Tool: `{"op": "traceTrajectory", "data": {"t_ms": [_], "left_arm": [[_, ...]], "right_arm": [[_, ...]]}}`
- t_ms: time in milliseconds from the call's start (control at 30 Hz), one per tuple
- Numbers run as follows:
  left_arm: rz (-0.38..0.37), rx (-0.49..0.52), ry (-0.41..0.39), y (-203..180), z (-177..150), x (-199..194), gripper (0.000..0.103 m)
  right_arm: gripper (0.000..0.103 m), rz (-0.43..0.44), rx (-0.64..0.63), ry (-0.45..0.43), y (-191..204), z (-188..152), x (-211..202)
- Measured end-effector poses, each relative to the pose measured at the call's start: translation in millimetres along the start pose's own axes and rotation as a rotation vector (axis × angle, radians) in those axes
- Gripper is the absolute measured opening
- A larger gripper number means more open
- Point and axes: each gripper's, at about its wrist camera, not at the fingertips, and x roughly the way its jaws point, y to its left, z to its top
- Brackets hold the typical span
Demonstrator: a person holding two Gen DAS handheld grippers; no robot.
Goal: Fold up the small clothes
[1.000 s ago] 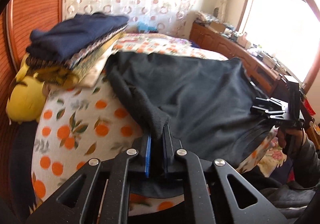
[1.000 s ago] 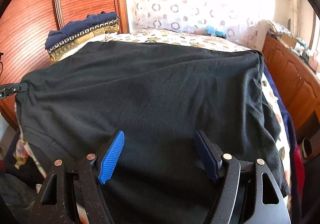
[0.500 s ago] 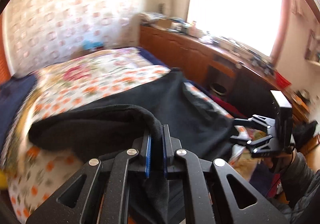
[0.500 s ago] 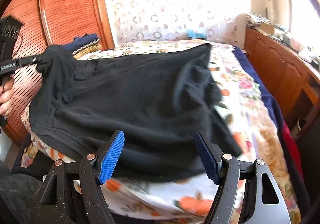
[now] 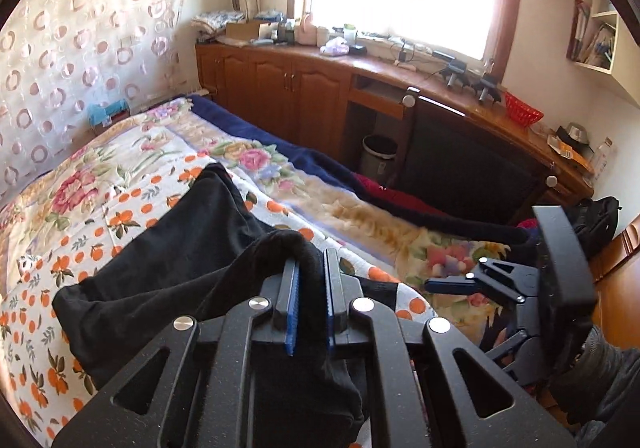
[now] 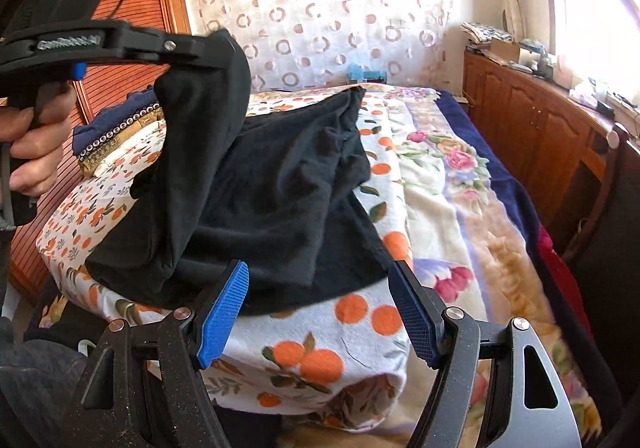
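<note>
A black garment (image 6: 280, 183) lies on the orange-print sheet (image 6: 352, 332) at the near corner of the bed. My left gripper (image 5: 308, 280) is shut on one edge of the garment (image 5: 168, 268) and holds that edge lifted above the bed; it shows in the right wrist view (image 6: 212, 47) at upper left, cloth hanging from it. My right gripper (image 6: 320, 308) is open and empty just in front of the garment's near edge, and it shows in the left wrist view (image 5: 444, 282) at right.
A stack of folded clothes (image 6: 116, 127) sits at the bed's far left by the wooden headboard (image 6: 132, 59). Wooden cabinets (image 5: 304, 95) under a window line the right side, with a waste bin (image 5: 378, 157) and a dark chair (image 5: 472, 167). A floral blanket (image 6: 452, 187) covers the bed's right half.
My left gripper has lifted the garment's edge and carried it to the right across the bed, doubling the cloth over. The right gripper has backed off to the garment's near edge, still open.
</note>
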Motion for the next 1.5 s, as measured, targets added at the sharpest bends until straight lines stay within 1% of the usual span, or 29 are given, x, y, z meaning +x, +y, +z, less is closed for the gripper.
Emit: {"op": "traceTrajectory", "data": {"t_ms": [33, 67, 100, 133, 200, 233, 300, 400, 567, 767, 967, 1200, 1333, 1467, 1500], "left_arm": [[-0.005, -0.005, 0.004, 3, -2, 2, 0.024], [-0.006, -0.005, -0.002, 3, -3, 2, 0.042], [0.004, -0.006, -0.011, 6, -4, -1, 0.05], [0.015, -0.002, -0.014, 5, -4, 1, 0.052], [0.038, -0.004, -0.017, 10, -9, -4, 0.069], [0.051, -0.008, -0.026, 17, -14, -10, 0.07], [0.071, -0.017, -0.021, 30, -24, -15, 0.075], [0.113, -0.058, -0.016, 54, -47, -26, 0.076], [0.205, -0.14, 0.018, 101, -96, -42, 0.076], [0.275, -0.229, 0.03, 140, -140, -52, 0.076], [0.311, -0.307, 0.007, 162, -173, -66, 0.076], [0.338, -0.364, -0.005, 178, -201, -74, 0.076], [0.333, -0.383, -0.003, 181, -211, -75, 0.076], [0.326, -0.397, -0.015, 182, -215, -77, 0.076], [0.33, -0.397, -0.023, 182, -216, -78, 0.076]], "right_arm": [[0.074, -0.001, 0.004, 0.0, -1, -3, -3], [0.074, -0.002, 0.008, 0.0, -2, -4, -4], [0.074, -0.003, 0.012, 0.002, -3, -5, -4], [0.074, -0.004, 0.014, 0.003, -4, -2, -3], [0.074, -0.006, 0.016, 0.005, -6, -1, -3], [0.074, -0.008, 0.017, 0.006, -6, 0, -3], [0.074, -0.008, 0.017, 0.005, -4, 3, -2], [0.074, -0.006, 0.006, 0.0, 0, 7, -1], [0.074, 0.0, -0.02, -0.007, 9, 17, 6], [0.074, 0.029, -0.068, -0.011, 34, 36, 22], [0.074, 0.075, -0.149, -0.003, 67, 60, 44], [0.074, 0.156, -0.28, 0.027, 122, 84, 81], [0.074, 0.217, -0.32, 0.079, 147, 94, 109], [0.074, 0.239, -0.352, 0.137, 157, 102, 137], [0.069, 0.248, -0.351, 0.154, 157, 104, 144]]}}
